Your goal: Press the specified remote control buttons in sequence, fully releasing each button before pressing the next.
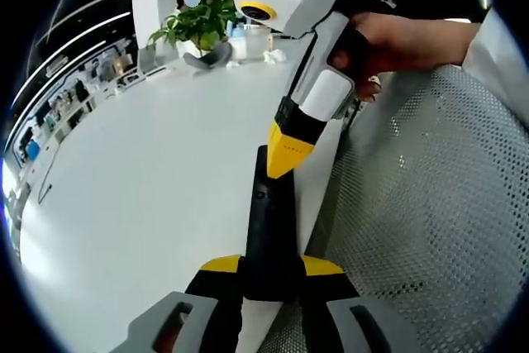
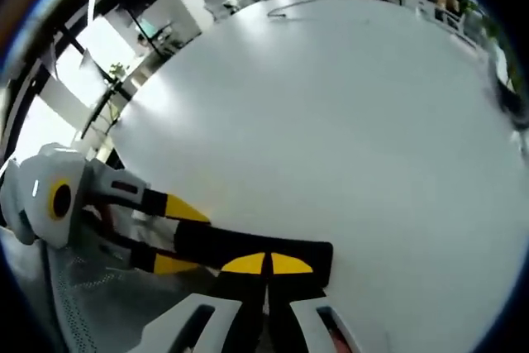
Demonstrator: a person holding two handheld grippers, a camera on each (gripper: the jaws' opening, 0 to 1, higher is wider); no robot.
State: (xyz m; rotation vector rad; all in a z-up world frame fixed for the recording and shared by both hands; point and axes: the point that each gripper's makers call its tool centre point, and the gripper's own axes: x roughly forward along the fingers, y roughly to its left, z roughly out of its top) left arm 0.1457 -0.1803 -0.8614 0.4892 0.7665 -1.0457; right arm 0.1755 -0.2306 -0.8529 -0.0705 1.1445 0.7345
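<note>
The black remote control [image 1: 269,229] lies along the white table's [image 1: 149,196] near edge, clamped at one end between the left gripper's [image 1: 271,274] jaws. The right gripper [image 1: 289,159], jaws closed together, presses its tip onto the remote's top.

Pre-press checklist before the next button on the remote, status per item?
1. Remote held by left tongs: ok, jaws closed on its near end.
2. Right tongs shut to a point: ok, yellow tips together.
3. Right tongs tip fully off the remote: cannot tell, tip sits at its top face.
4. Which button lies under the tip: cannot tell, buttons too dark to read.
5. Remote over the white table: ok, near the table edge.
6. Remote visible in right gripper view: ok.
</note>
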